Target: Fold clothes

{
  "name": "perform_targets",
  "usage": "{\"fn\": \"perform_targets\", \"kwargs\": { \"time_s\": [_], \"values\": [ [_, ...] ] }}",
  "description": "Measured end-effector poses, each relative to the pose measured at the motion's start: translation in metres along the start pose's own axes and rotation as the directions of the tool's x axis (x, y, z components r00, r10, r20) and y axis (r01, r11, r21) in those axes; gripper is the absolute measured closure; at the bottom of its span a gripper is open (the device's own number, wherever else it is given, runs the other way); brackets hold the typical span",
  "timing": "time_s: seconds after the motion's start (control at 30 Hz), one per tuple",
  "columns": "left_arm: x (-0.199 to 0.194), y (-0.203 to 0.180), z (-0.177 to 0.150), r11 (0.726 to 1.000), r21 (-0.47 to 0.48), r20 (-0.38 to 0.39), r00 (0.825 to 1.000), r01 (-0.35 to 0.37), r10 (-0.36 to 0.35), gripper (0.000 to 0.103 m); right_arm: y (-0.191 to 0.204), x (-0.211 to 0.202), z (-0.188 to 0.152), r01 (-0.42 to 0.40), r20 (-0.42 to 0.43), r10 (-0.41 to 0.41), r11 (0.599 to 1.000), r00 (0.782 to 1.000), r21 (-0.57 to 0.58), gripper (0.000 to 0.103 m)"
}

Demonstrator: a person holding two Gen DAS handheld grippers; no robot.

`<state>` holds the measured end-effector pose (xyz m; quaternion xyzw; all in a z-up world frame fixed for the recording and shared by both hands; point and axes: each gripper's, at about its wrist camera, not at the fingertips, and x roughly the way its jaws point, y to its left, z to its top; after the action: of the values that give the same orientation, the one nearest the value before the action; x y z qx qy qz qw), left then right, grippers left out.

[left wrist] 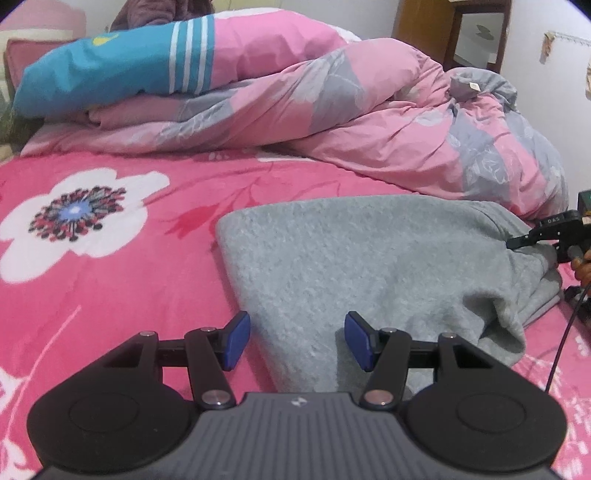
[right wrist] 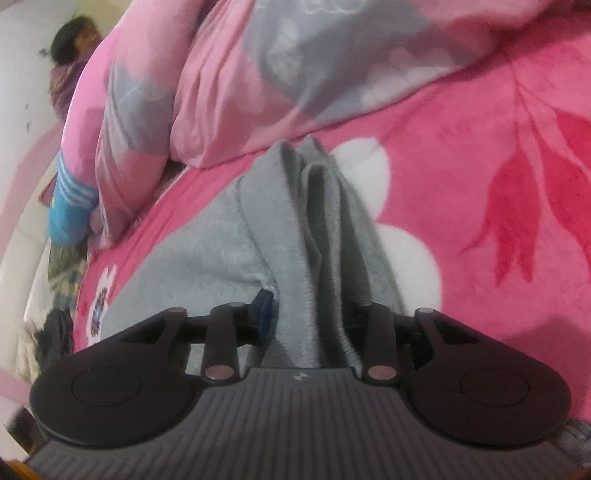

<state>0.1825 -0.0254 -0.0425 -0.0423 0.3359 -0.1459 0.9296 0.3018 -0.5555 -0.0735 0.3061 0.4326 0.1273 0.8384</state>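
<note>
A grey fleece garment [left wrist: 332,266] lies partly folded on a bed covered by a bright pink blanket [left wrist: 110,288] printed with large white flowers. In the left wrist view the left gripper [left wrist: 297,341] hovers low over the near edge of the garment with its jaws standing well apart – the blue pads [left wrist: 238,338] are clear of the cloth and nothing is held between them, one over the pink blanket, the other over the grey fleece. At the right edge of that view the right gripper [left wrist: 524,240] reaches in to the bunched far side of the garment, a hand [left wrist: 583,264] just showing behind it. The right wrist view looks straight down its own fingers: a thick bundle of folded grey layers [right wrist: 317,258] runs up between the jaws of the right gripper [right wrist: 312,314], which stand partly open around it. One blue pad [right wrist: 264,308] shows at the left of the bundle and seems to sit just off the cloth, but the other pad is hidden by the fabric, so whether it still presses is hard to say. Behind the garment a rumpled pink and grey duvet [left wrist: 369,122] is heaped across the bed, with a blue striped pillow [left wrist: 110,74] on top of it and a wooden cabinet [left wrist: 443,33] beyond.
</note>
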Motion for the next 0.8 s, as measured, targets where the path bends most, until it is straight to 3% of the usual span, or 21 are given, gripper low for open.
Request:
{"fn": "perform_targets", "kwargs": {
  "time_s": [0.1, 0.2, 0.3, 0.4, 0.5, 0.6, 0.73, 0.8],
  "values": [
    [-0.008, 0.007, 0.001, 0.999, -0.038, -0.001, 1.000, 0.025, -0.025, 0.046, -0.005, -0.011, -0.002, 0.016, 0.032, -0.019, 0.996, 0.999, 0.082, 0.059],
    [-0.017, 0.013, 0.001, 0.996, -0.078, 0.004, 0.999, 0.051, -0.051, 0.044, -0.005, -0.035, -0.006, 0.112, 0.095, -0.125, 0.985, 0.988, 0.133, 0.043],
    [-0.025, 0.020, 0.002, 0.988, -0.135, 0.012, 0.997, 0.075, -0.074, 0.044, -0.001, -0.065, -0.013, 0.195, 0.145, -0.220, 0.966, 0.965, 0.167, 0.042],
    [-0.037, 0.031, 0.001, 0.974, -0.206, 0.028, 0.996, 0.092, -0.088, 0.044, 0.027, -0.101, -0.030, 0.224, 0.192, -0.241, 0.969, 0.951, 0.103, 0.042],
    [-0.052, 0.042, -0.001, 0.956, -0.274, 0.046, 0.994, 0.108, -0.099, 0.045, 0.074, -0.147, -0.060, 0.190, 0.256, -0.178, 0.982, 0.950, -0.023, 0.042],
    [-0.069, 0.051, -0.004, 0.941, -0.316, 0.065, 0.992, 0.123, -0.108, 0.045, 0.128, -0.194, -0.100, 0.157, 0.316, -0.086, 0.966, 0.945, -0.206, 0.040],
    [-0.083, 0.063, -0.001, 0.922, -0.361, 0.080, 0.990, 0.139, -0.118, 0.046, 0.203, -0.227, -0.151, 0.106, 0.294, 0.038, 0.883, 0.955, -0.457, 0.026],
    [-0.087, 0.069, 0.001, 0.906, -0.395, 0.085, 0.988, 0.151, -0.128, 0.046, 0.236, -0.216, -0.179, 0.067, 0.240, 0.088, 0.819, 0.967, -0.570, 0.022]
  ]
}}
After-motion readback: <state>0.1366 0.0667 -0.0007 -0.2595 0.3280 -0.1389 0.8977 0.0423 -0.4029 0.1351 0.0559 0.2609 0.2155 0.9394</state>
